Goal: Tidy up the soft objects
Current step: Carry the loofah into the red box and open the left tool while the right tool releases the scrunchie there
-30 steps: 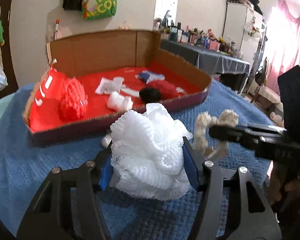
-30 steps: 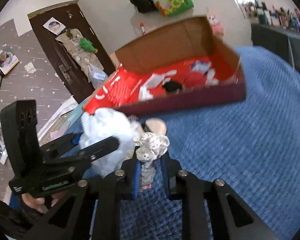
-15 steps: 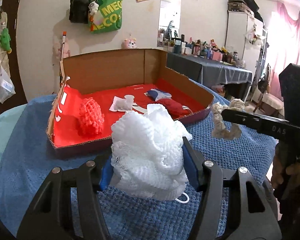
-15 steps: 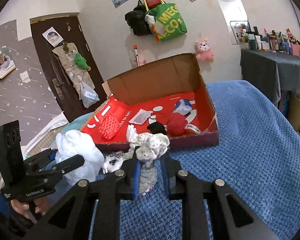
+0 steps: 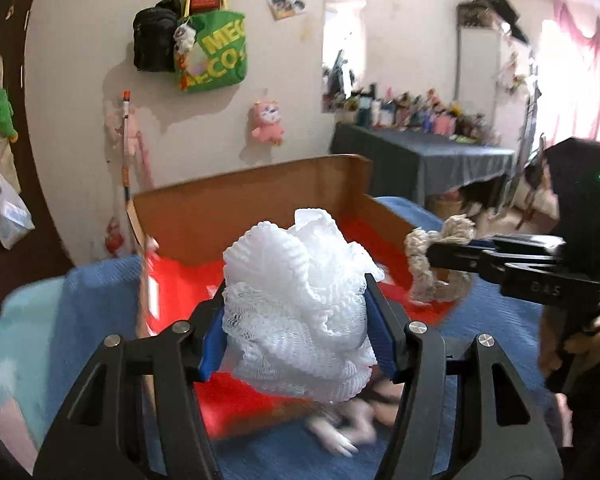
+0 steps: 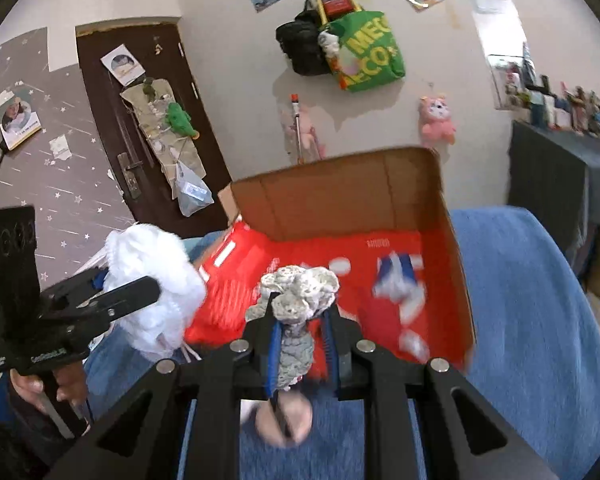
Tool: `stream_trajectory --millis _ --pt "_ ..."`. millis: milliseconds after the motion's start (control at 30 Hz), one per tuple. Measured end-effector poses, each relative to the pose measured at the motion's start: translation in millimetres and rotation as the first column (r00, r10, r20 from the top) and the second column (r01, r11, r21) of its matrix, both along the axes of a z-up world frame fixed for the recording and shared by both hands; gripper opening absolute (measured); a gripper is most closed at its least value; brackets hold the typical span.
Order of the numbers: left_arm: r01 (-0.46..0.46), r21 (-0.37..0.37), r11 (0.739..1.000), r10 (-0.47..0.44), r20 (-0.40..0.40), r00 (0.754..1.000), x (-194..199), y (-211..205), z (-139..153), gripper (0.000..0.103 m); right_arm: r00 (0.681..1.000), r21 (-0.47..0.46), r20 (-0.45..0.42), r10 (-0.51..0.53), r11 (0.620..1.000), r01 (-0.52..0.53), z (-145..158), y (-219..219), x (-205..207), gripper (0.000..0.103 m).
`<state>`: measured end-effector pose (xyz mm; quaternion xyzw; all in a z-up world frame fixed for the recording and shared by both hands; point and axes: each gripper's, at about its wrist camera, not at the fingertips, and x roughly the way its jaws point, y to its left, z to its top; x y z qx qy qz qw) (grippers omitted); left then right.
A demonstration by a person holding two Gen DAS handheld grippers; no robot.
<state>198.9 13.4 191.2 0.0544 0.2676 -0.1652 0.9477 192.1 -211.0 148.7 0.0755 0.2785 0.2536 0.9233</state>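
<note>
Above the red-lined box (image 5: 332,200), left gripper (image 5: 300,328) squeezes springy white mesh pouf (image 5: 296,300) mid-bulk; right gripper (image 6: 300,344) pinches limp crocheted scrunchie (image 6: 300,292)

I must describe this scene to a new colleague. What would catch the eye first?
A white mesh puff fills the left gripper, raised before the red-lined box. The right gripper pinches a beige knitted piece beside it. A green bag hangs on the wall.

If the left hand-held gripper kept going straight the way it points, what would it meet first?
Probably the red floor of the cardboard box, judging by the left hand-held gripper carrying the white mesh pouf; depth is unclear.
</note>
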Motion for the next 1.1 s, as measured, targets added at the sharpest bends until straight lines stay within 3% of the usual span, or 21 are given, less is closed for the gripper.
stream_trajectory --millis 200,367,533,800,1100 --pt "-0.003 0.074 0.997 0.010 -0.099 0.995 88 2 4 0.057 0.998 -0.112 -0.054 0.042 0.993 -0.048 10 38 89 0.020" --pt "-0.014 0.104 0.994 0.038 -0.231 0.972 140 2 -28 0.057 0.985 -0.179 -0.166 0.056 0.980 -0.086 -12 62 153 0.020" --pt "-0.025 0.152 0.988 0.072 -0.314 0.947 164 2 -60 0.057 0.949 -0.155 -0.309 0.057 0.982 -0.110 -42 65 201 0.020" --pt "-0.038 0.208 0.977 0.109 -0.343 0.933 178 1 -86 0.057 0.900 -0.141 -0.435 0.026 0.985 -0.096 -76 55 231 0.020" --pt "-0.035 0.229 0.973 0.116 -0.350 0.929 179 4 -100 0.060 0.875 -0.178 -0.484 -0.002 0.979 -0.096 -86 55 241 0.022"
